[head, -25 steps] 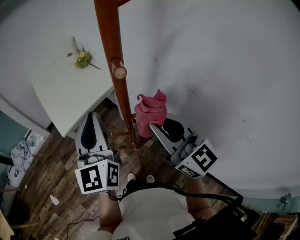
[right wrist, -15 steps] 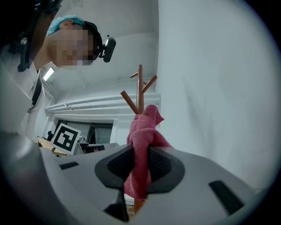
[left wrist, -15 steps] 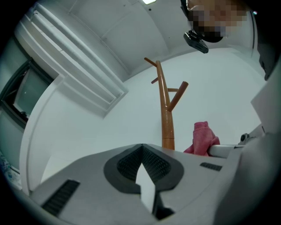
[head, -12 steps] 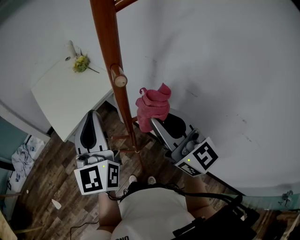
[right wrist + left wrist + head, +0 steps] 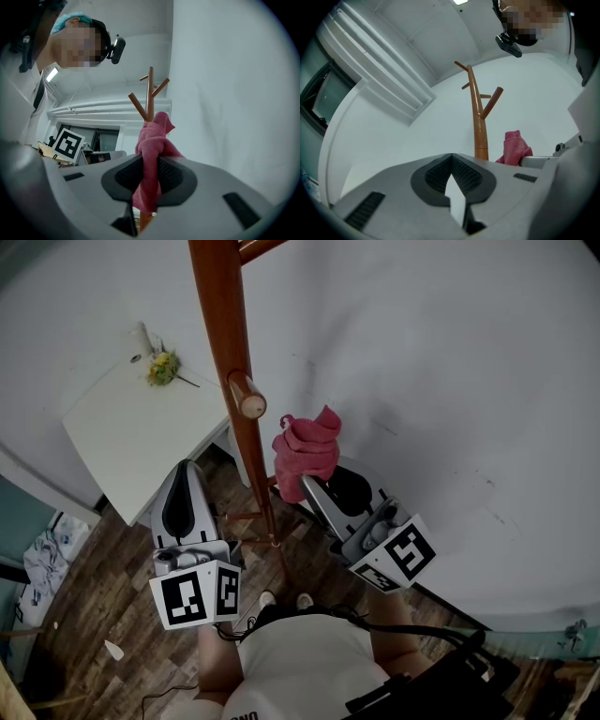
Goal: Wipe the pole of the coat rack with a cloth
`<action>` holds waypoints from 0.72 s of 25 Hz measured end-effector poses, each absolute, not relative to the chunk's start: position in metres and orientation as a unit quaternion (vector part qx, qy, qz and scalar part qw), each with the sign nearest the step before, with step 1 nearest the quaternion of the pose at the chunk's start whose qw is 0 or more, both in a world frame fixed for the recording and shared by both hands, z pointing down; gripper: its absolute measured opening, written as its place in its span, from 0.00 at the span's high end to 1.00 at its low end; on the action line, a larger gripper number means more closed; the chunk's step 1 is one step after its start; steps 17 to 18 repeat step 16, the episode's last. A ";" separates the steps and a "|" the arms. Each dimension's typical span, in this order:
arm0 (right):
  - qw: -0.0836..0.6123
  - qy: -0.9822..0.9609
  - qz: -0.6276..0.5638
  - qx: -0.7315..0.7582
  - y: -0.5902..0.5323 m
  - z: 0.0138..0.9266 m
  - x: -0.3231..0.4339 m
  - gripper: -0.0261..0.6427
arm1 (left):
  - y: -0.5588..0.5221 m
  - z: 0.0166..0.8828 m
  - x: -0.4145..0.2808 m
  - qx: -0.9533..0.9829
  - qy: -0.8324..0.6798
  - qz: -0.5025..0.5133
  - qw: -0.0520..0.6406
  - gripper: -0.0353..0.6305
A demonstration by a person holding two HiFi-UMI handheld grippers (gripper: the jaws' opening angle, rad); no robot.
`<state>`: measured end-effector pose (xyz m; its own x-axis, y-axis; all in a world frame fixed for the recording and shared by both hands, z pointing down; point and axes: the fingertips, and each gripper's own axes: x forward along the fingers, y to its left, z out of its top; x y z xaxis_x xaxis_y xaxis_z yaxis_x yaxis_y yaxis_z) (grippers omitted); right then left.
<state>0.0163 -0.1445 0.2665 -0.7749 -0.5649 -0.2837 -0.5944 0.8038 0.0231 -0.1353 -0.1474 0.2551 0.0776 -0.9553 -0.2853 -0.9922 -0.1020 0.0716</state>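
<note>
Head view, centre frame: right gripper (image 5: 307, 486) fingers pinch a crumpled pink cloth (image 5: 306, 448) just beside the reddish-brown wooden coat-rack pole (image 5: 225, 334). Left gripper (image 5: 185, 470) fingers are closed and empty. Wiping looks about to begin; next, press the cloth onto the pole.

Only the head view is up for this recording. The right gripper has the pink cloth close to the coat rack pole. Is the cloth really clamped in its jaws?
Observer: Yes. The right gripper view shows the right gripper shut on the pink cloth, which bunches up past the jaws and hangs out below them.
Reviewer: Is the left gripper holding anything?
Observer: No. In its own view the left gripper has its jaws together with nothing between them.
Reviewer: Is the cloth touching the pole?
Observer: Not as the left gripper view shows it: a strip of white wall shows between the cloth and the coat rack pole.
</note>
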 end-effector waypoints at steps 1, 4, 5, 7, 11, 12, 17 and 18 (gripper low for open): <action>0.133 0.940 0.056 -0.309 -0.143 0.267 0.016 0.84 | -0.146 0.256 -0.135 -0.731 0.666 0.131 0.070 0.93; 0.133 0.939 0.059 -0.310 -0.142 0.266 0.016 0.84 | -0.146 0.256 -0.135 -0.733 0.664 0.132 0.070 0.93; 0.132 0.939 0.059 -0.311 -0.143 0.266 0.016 0.84 | -0.147 0.256 -0.135 -0.733 0.663 0.132 0.070 0.93; 0.131 0.940 0.060 -0.311 -0.145 0.266 0.015 0.84 | -0.149 0.256 -0.135 -0.733 0.663 0.133 0.070 0.93; 0.131 0.939 0.060 -0.312 -0.146 0.266 0.013 0.84 | -0.150 0.256 -0.137 -0.734 0.663 0.132 0.069 0.93; 0.131 0.939 0.060 -0.312 -0.146 0.266 0.013 0.84 | -0.151 0.256 -0.137 -0.734 0.663 0.132 0.068 0.93; 0.131 0.939 0.059 -0.312 -0.148 0.266 0.013 0.84 | -0.152 0.256 -0.137 -0.734 0.662 0.132 0.068 0.93; 0.131 0.939 0.059 -0.312 -0.148 0.266 0.013 0.84 | -0.152 0.256 -0.137 -0.734 0.662 0.132 0.068 0.93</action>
